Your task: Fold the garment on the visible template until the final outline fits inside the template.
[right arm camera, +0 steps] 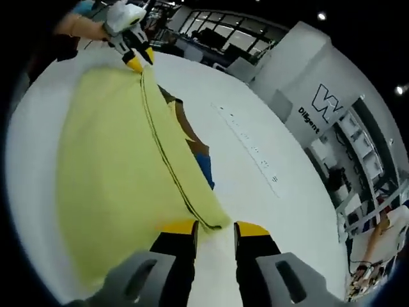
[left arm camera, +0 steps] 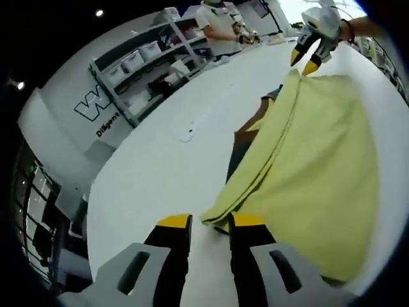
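A pale yellow garment [left arm camera: 319, 179] [right arm camera: 108, 166] lies folded on the white table [left arm camera: 153, 179] [right arm camera: 268, 211], its long folded edge running between the two grippers. My left gripper [left arm camera: 211, 221] [right arm camera: 140, 59] is open, its yellow tips either side of one garment corner. My right gripper [right arm camera: 215, 228] [left arm camera: 304, 61] is also open and straddles the other corner at the edge's far end. A brown, dark and blue flat piece [left arm camera: 246, 137] [right arm camera: 195, 150] peeks out from under the folded edge; I cannot tell whether it is the template.
A row of small marks [left arm camera: 192, 131] [right arm camera: 255, 153] runs along the table beyond the garment. Shelves with bins [left arm camera: 147, 64] and a wall with a logo [left arm camera: 96, 109] [right arm camera: 323, 102] stand past the table. A person [left arm camera: 217, 22] is at the far end.
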`<act>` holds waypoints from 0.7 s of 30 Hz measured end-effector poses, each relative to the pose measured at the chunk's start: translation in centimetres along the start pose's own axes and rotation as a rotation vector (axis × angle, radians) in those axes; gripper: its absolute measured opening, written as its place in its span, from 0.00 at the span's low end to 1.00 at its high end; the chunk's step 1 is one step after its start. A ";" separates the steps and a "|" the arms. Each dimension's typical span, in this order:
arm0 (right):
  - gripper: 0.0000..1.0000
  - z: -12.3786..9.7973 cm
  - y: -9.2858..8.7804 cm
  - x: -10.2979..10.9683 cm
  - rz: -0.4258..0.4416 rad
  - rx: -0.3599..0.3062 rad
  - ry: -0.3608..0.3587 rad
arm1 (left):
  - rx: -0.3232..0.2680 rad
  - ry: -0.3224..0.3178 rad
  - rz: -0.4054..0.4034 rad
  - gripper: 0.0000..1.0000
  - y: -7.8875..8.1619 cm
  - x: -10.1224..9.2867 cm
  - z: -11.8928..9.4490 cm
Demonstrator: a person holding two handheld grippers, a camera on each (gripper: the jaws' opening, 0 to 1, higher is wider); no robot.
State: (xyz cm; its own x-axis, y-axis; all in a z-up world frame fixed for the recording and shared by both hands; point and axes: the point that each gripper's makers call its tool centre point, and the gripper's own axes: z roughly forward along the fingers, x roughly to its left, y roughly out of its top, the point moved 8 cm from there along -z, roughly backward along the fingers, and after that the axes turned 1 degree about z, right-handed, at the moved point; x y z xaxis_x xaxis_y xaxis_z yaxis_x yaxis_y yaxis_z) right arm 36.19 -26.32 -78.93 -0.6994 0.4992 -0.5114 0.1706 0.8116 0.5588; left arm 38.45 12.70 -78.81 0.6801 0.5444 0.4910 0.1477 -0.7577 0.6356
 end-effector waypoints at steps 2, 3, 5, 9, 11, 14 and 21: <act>0.17 0.0 0.0 0.0 -0.020 0.005 -0.001 | 0.005 -0.006 0.033 0.24 0.1 -0.1 0.2; 0.15 0.0 0.0 0.0 -0.028 0.007 -0.002 | 0.004 -0.006 0.036 0.22 0.2 -0.1 0.3; 0.13 0.2 0.0 0.1 -0.064 0.017 0.002 | 0.015 -0.003 0.049 0.20 0.3 -0.2 0.4; 0.15 0.4 0.0 0.3 -0.160 0.064 0.008 | 0.024 -0.016 0.060 0.14 0.2 -0.4 0.7; 0.13 0.6 -0.1 0.5 -0.199 0.079 0.016 | 0.029 -0.022 0.057 0.11 0.2 -0.6 0.9; 0.08 0.8 0.1 0.5 -0.238 0.078 0.007 | 0.031 -0.023 0.054 0.09 0.1 -0.7 1.0; 0.00 1.3 0.3 0.4 -0.284 0.094 0.008 | 0.030 -0.020 0.036 0.07 0.0 -0.5 1.3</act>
State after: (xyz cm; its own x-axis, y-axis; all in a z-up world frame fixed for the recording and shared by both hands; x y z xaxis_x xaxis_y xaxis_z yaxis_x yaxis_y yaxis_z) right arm 36.87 -25.47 -79.79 -0.7340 0.2461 -0.6330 0.0310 0.9432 0.3308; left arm 39.07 11.97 -79.87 0.6995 0.5092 0.5014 0.1440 -0.7877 0.5990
